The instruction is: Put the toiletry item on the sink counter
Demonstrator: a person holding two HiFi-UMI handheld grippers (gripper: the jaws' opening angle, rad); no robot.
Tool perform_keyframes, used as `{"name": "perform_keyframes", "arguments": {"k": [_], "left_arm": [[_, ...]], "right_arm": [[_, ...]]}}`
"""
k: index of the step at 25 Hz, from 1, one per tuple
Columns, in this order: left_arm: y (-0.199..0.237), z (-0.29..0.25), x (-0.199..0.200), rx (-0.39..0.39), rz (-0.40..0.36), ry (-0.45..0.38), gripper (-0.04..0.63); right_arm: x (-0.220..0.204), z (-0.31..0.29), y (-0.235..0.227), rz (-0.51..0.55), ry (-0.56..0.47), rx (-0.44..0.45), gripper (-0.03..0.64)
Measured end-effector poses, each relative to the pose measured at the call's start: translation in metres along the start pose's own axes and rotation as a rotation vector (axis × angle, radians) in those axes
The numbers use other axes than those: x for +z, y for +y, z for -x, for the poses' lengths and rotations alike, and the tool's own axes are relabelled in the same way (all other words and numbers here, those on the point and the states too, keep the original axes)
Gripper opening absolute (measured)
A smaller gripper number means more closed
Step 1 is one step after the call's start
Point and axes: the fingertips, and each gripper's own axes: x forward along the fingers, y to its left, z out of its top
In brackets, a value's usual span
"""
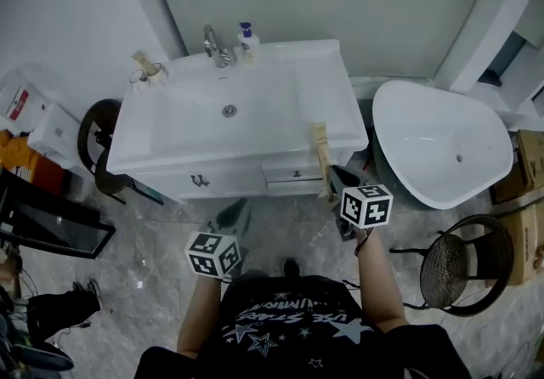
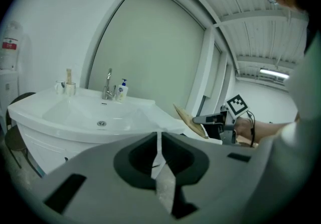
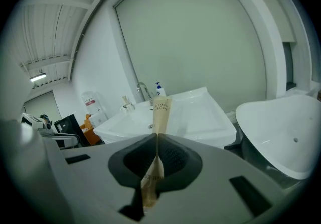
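A long tan paper toothbrush pack [image 1: 320,155] sticks out of my right gripper [image 1: 334,177], which is shut on its near end. The pack's far end hangs over the front right part of the white sink counter [image 1: 340,105]. In the right gripper view the pack [image 3: 160,113] runs up from the closed jaws [image 3: 157,142] toward the basin. My left gripper [image 1: 239,207] hovers lower, in front of the cabinet drawers, shut with nothing in it [image 2: 158,137]. From the left gripper view I see the pack [image 2: 188,120] and the right gripper [image 2: 220,117] off to the right.
A faucet [image 1: 217,48], a soap pump bottle [image 1: 247,39] and a cup with a brush [image 1: 149,71] stand along the counter's back. A white tub [image 1: 442,144] sits right of the sink, a wire stool [image 1: 463,263] below it. A dark stool [image 1: 98,135] and black frame [image 1: 51,220] stand left.
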Motion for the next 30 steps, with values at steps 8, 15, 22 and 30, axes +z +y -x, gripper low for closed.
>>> {"name": "perform_keyframes", "arguments": {"k": [8,15,22,30], "left_arm": [[0.006,-0.014,0.022,0.011,-0.018,-0.025,0.038],[0.007,-0.038,0.034,-0.018,-0.04,-0.034,0.038],[0.025,-0.076,0.044,-0.061,-0.036,-0.02,0.038],[0.066,-0.138,0.076,-0.099,-0.027,-0.009,0.038]], "right_arm": [[0.005,-0.007,-0.018,-0.017,0.007,-0.014,0.023],[0.001,-0.014,-0.03,-0.035,0.015,-0.04,0.023],[0.015,-0.039,-0.054,-0.046,0.018,-0.086,0.023],[0.053,-0.091,-0.082,-0.047,0.023,-0.13,0.023]]}}
